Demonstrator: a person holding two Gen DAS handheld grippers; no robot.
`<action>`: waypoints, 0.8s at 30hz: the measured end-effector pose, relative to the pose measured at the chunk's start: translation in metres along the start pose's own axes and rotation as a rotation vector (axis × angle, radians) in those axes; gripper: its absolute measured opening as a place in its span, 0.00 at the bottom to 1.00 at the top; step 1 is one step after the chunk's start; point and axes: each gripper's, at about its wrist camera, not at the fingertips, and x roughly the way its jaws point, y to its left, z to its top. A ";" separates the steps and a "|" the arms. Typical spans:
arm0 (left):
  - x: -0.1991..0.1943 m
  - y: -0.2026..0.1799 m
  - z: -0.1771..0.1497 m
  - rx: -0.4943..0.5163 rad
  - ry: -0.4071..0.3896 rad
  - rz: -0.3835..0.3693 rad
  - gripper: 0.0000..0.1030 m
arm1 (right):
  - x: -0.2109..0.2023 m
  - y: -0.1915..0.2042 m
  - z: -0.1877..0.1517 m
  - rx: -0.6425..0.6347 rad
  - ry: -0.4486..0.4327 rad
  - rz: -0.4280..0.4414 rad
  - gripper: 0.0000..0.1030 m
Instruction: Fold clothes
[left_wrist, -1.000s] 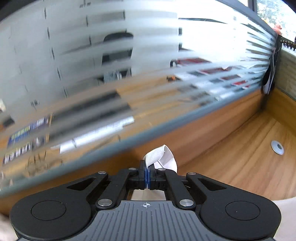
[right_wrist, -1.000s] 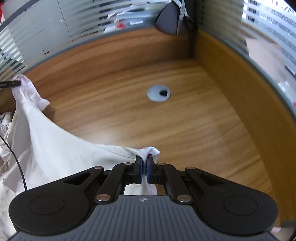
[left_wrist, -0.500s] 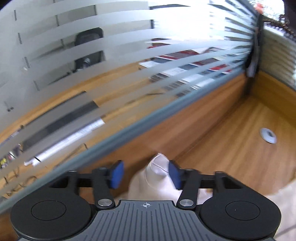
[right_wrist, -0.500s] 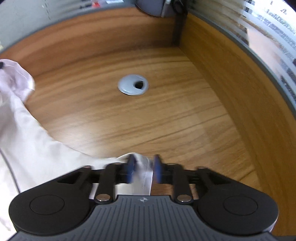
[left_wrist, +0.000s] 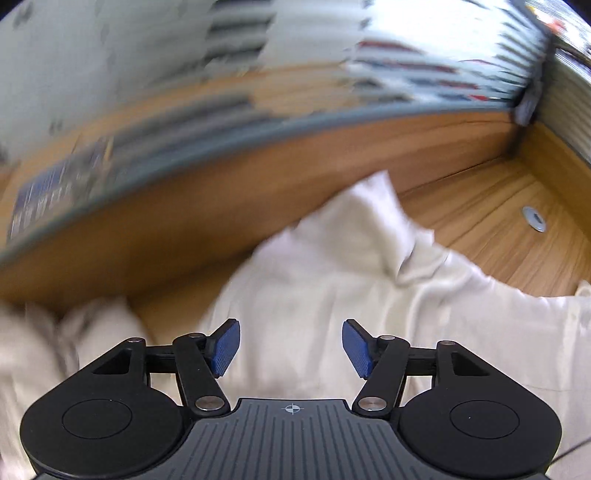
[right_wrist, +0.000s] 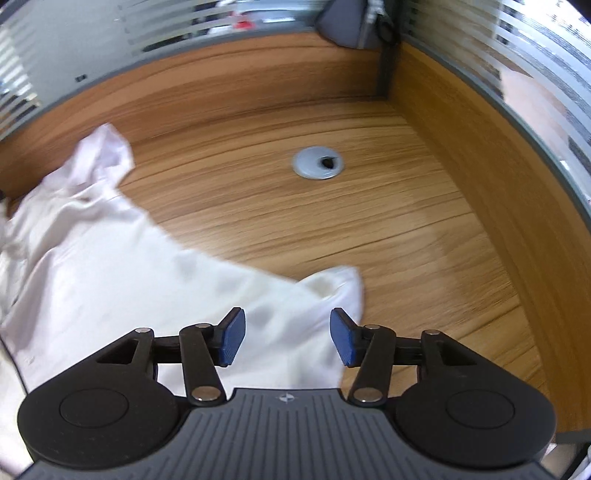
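My left gripper (left_wrist: 291, 345) hangs over the white garment (left_wrist: 332, 288), its jaws opening, blue pads (left_wrist: 226, 346) wide apart with cloth below them but nothing pinched. The view is smeared, so fine folds are hard to read. The garment spreads from my 6 o'clock up to a peaked corner at 1 o'clock, which lies close to the wooden back panel (left_wrist: 258, 173). Another bunched white heap sits at 9 o'clock; whether it is the same piece I cannot tell.

My right gripper (right_wrist: 284, 338) is opening too, pads clear of the fabric. The garment (right_wrist: 110, 258) runs from 6 o'clock out to 10 o'clock, its free edge curving across the desk (right_wrist: 406, 229); a loose corner (right_wrist: 343, 284) lies just past my right pad at 1 o'clock. Bare wood opens from 12 to 3 o'clock, broken only by the grey cable grommet (right_wrist: 317, 162) at 12, well apart from the cloth. Panels close the desk's far corner (right_wrist: 384, 92).
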 end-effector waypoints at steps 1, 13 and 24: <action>0.002 0.005 -0.006 -0.051 0.014 0.008 0.63 | -0.003 0.006 -0.004 -0.005 0.001 0.009 0.59; 0.042 0.052 -0.018 -0.542 0.095 0.125 0.64 | -0.021 0.042 -0.055 0.086 0.022 0.044 0.60; 0.039 0.076 0.000 -0.388 -0.013 0.218 0.04 | -0.031 0.039 -0.072 0.128 0.036 0.020 0.60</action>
